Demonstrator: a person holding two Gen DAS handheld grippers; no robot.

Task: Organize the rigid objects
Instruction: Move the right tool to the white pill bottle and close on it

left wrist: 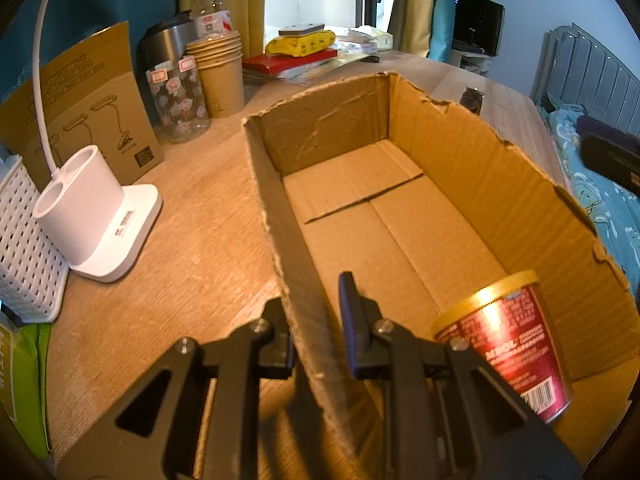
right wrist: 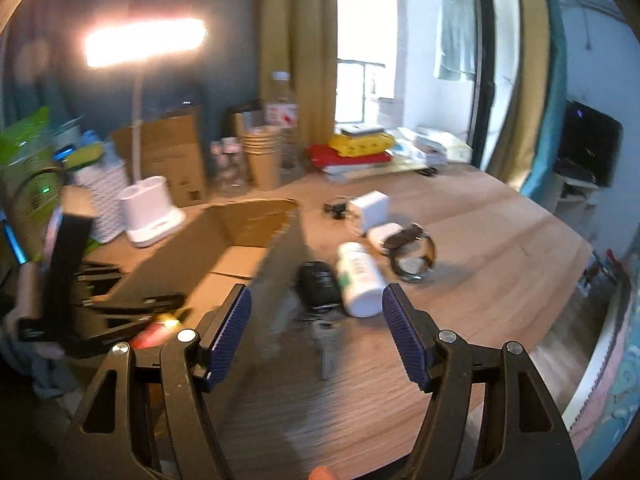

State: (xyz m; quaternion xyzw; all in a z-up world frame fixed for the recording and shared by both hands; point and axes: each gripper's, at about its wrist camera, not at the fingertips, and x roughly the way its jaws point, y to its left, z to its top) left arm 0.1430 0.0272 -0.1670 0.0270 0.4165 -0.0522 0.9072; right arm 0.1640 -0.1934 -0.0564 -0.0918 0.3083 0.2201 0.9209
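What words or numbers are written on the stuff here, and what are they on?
"MBOL": part of a word, all I can read on the red cup in the cardboard box.
Red cup's small print and barcode: too small.
Drawings and print on the brown lamp carton: too blurred.
Sticker on the white lamp base: too small.
Bottle label: unreadable.
Green bag: white lettering, cut off.
White bottle label: too blurred.

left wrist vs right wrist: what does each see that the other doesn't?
Only left wrist: the left hand-held gripper clamped on the cardboard box wall, and the full red can inside.

Only right wrist: the open right hand-held gripper, plus a white bottle, black object and watch on the table.

Both: the box, white lamp base, paper cups.
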